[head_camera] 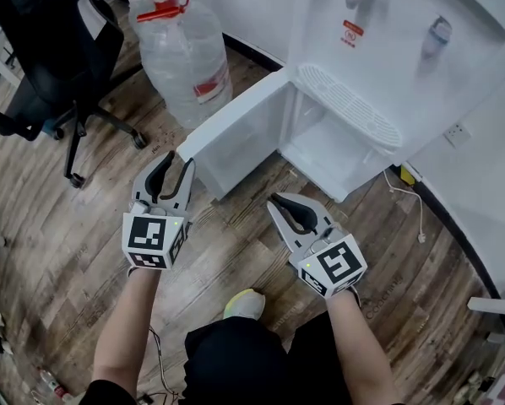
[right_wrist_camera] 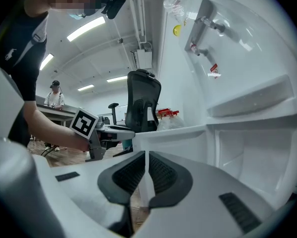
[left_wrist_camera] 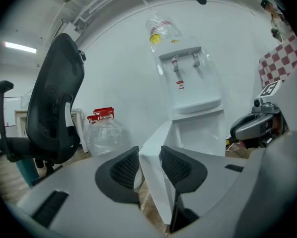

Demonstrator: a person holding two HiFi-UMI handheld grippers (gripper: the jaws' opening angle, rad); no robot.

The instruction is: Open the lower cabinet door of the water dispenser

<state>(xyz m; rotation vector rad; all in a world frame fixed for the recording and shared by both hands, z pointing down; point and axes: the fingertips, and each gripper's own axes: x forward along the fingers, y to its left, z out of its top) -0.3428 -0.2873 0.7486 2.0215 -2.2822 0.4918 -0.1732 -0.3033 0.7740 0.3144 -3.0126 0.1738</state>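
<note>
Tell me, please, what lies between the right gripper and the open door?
Only bare floor, as the head view shows; the right gripper is apart from the door.

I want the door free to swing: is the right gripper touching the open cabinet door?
Apart. The head view shows a strip of wooden floor between the right gripper and the cabinet door.
</note>
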